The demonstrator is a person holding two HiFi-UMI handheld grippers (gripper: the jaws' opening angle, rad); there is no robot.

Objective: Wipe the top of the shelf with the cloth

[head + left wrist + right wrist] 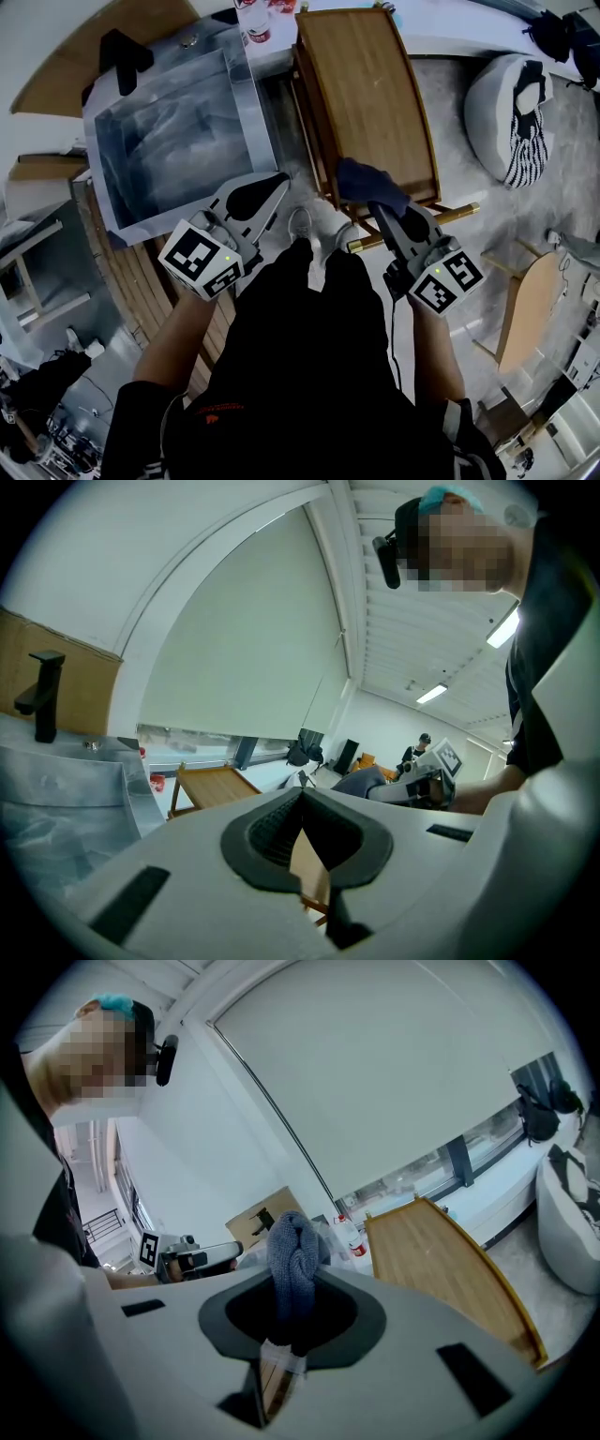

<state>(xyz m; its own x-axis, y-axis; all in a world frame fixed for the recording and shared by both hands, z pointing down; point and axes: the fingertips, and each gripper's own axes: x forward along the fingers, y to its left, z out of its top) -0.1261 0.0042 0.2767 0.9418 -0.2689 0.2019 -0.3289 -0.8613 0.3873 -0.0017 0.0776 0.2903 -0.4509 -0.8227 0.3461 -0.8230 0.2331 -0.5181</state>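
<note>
The wooden shelf top (370,94) lies ahead, a bare light-wood board with a raised rim. My right gripper (382,208) hovers over its near edge, shut on a bunched dark blue cloth (366,180). In the right gripper view the cloth (292,1258) sticks up between the jaws, with the shelf (441,1260) beyond on the right. My left gripper (279,180) sits left of the shelf, shut with nothing in it. In the left gripper view its jaws stand closed together at the left gripper (302,801), with the shelf (211,785) far off.
A plastic-wrapped steel sink (178,131) with a black faucet (122,56) stands left of the shelf. A red-labelled bottle (255,23) is behind it. A white beanbag (511,112) lies at the right, and a wooden stool (525,309) nearer.
</note>
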